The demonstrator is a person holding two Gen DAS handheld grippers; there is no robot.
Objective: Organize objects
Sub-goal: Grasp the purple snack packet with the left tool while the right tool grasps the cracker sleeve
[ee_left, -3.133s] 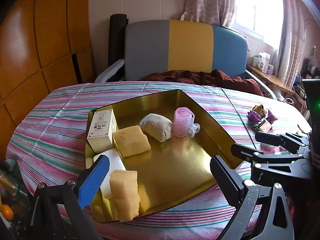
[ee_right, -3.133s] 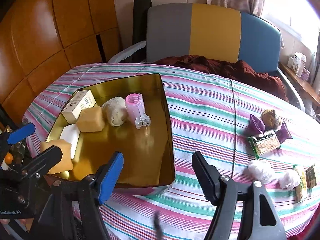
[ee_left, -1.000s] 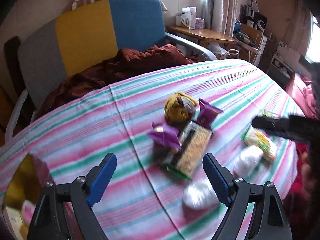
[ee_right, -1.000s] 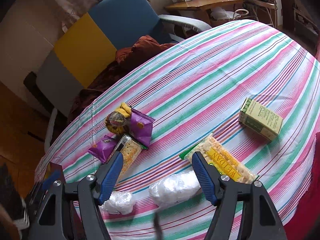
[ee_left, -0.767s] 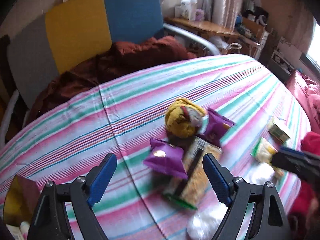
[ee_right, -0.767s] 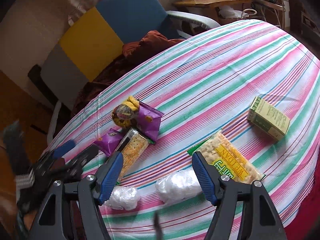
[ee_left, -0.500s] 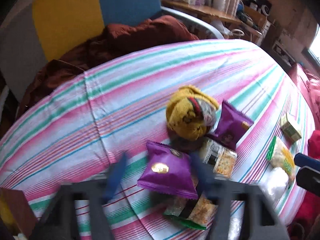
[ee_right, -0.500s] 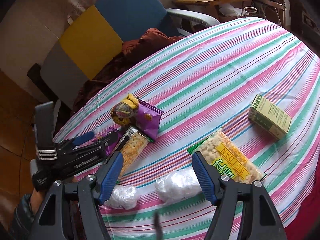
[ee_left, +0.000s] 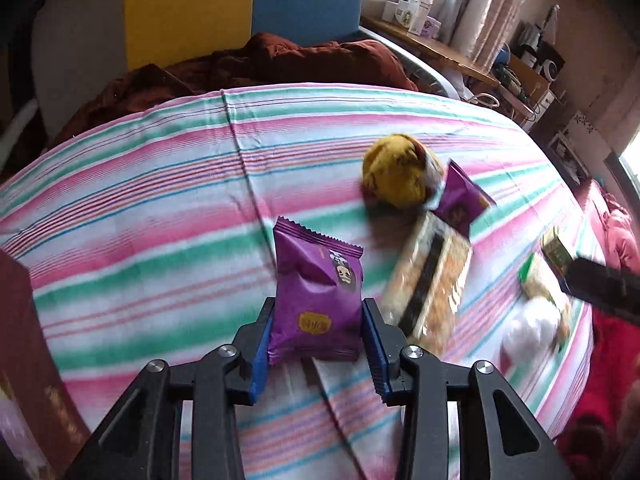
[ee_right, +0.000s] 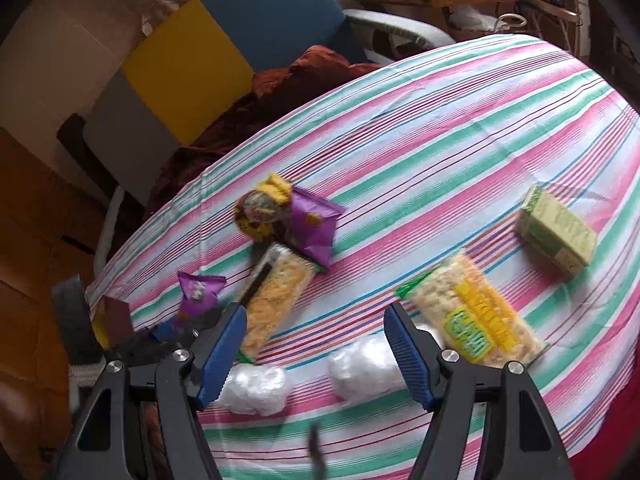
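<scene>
My left gripper (ee_left: 318, 340) is shut on a purple snack packet (ee_left: 318, 292) and holds it upright above the striped tablecloth; the packet also shows in the right wrist view (ee_right: 198, 294). My right gripper (ee_right: 314, 336) is open and empty above two white plastic-wrapped balls (ee_right: 256, 390) (ee_right: 366, 364). On the cloth lie a cracker pack (ee_right: 276, 296), a yellow round snack (ee_right: 260, 210), a second purple packet (ee_right: 312, 228), a yellow-labelled cracker pack (ee_right: 472, 316) and a green box (ee_right: 558, 232).
The gold tray's corner (ee_right: 110, 316) shows at the left, with its dark outer wall in the left wrist view (ee_left: 24, 360). A chair with a brown cloth (ee_left: 240, 64) stands behind the table. The table edge runs along the right and front.
My left gripper has closed on the purple packet and lifted it off the cloth. The right gripper has stayed open over the white balls.
</scene>
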